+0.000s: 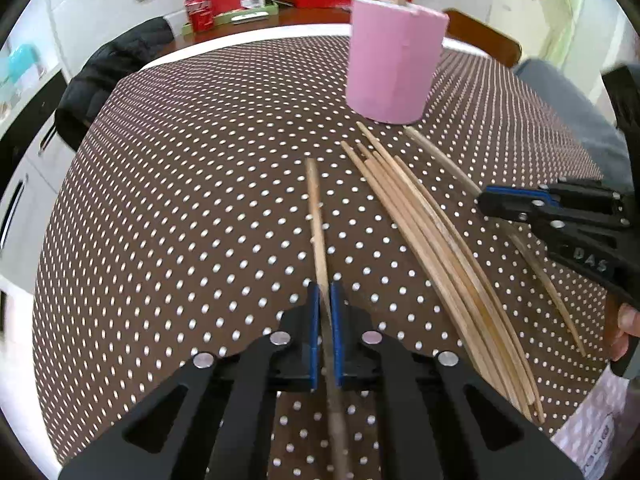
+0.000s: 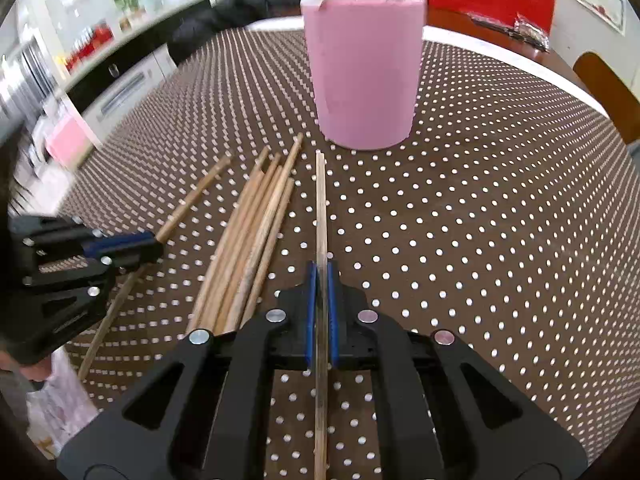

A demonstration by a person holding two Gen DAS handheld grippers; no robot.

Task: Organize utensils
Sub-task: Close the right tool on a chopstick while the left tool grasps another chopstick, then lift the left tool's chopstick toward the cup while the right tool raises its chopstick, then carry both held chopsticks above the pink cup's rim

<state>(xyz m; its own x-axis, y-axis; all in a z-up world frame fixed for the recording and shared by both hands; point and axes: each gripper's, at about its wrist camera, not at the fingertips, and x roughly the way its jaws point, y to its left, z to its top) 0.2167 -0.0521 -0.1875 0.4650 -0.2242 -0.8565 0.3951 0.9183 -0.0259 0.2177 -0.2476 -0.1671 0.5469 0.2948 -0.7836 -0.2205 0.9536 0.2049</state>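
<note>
Both tongs are matte black plastic with triangular cut-outs in the arms, round silver screws at the joints and blue pads lining the fingers. The right tongs bear raised letters on the side. The left tongs look alike. A grey sleeve shows far right.

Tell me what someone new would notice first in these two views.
Probably the pink cup, upright at the far side of the dotted tablecloth with chopsticks poking out of it. Next, each gripper is shut on one chopstick: the left gripper and the right gripper. Between them a loose pile of chopsticks lies flat before the cup.
</note>
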